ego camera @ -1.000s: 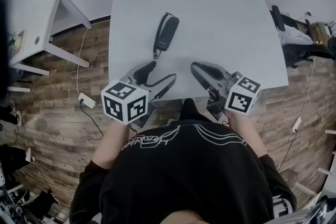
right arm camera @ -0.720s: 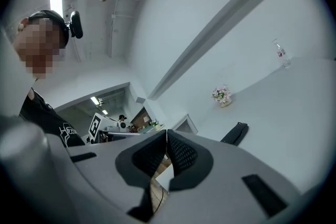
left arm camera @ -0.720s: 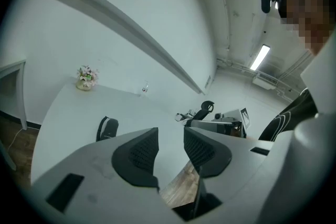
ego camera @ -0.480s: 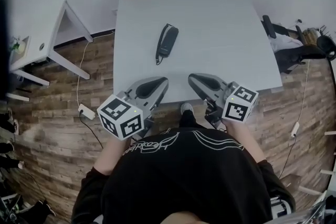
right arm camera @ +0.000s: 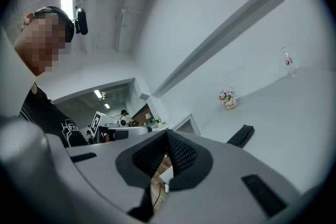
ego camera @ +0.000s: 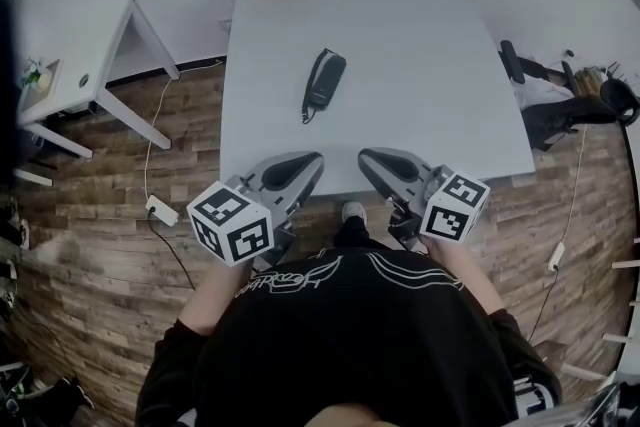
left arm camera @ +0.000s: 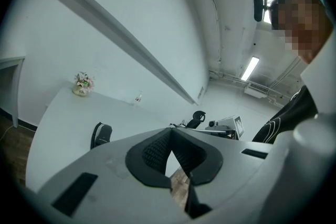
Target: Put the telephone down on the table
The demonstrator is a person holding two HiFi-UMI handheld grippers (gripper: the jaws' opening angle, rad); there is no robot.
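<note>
Though perhaps plastic, slim black telephone (ego camera: 325,79) on smooth table (ego camera: 430,55).

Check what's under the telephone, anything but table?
Only the grey table shows under the telephone, which lies flat on it. Its own body covers the contact patch, so anything thin beneath cannot be seen.

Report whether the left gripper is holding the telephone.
No, the telephone lies alone on the table, and the left gripper is at the table's near edge with its jaws shut on nothing.
</note>
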